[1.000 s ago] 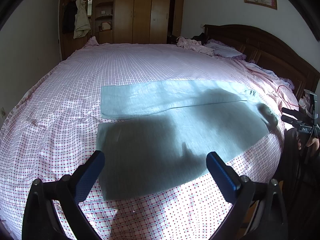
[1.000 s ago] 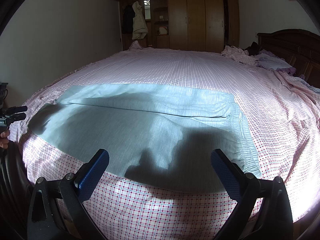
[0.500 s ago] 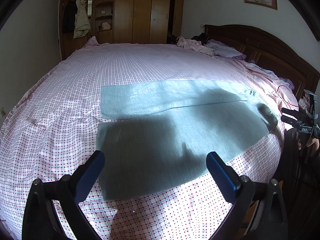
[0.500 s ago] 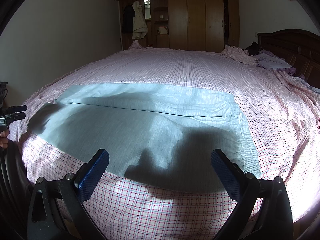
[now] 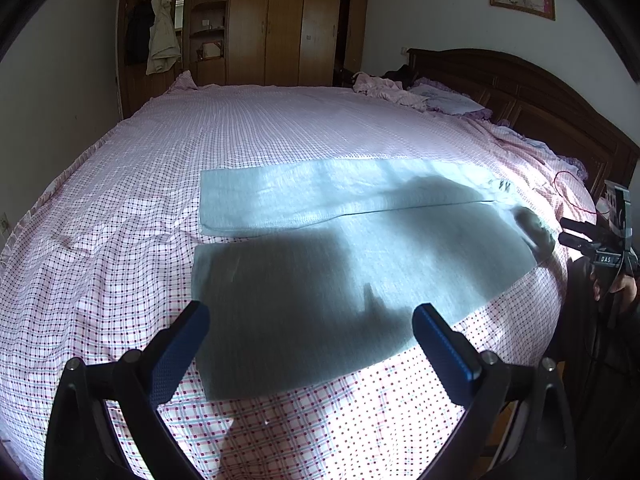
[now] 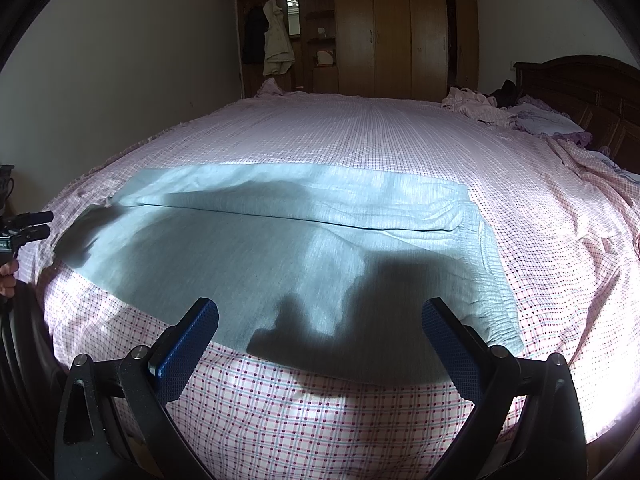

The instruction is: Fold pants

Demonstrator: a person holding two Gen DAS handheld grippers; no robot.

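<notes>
The left tongs (image 5: pixel 310 322) hover low over the near edge of the bed (image 5: pixel 100 280), pointing forward, their blue-padded fingers (image 5: pixel 182 346) spread wide apart and holding nothing. The right tongs (image 6: pixel 320 320) hang in the same pose further along that edge, also wide apart and touching nothing. Just beyond both, the pale blue-grey pants (image 5: pixel 340 264) lie flat on the pink checked bedspread, legs side by side, leg ends toward the left tongs and the gathered waistband (image 6: pixel 492 272) toward the right. Shadows fall across the near leg. Farther off lie a pillow (image 6: pixel 544 120) and crumpled clothes (image 6: pixel 472 106) by the headboard (image 5: pixel 532 96), with a wooden wardrobe (image 5: pixel 272 20) behind.
</notes>
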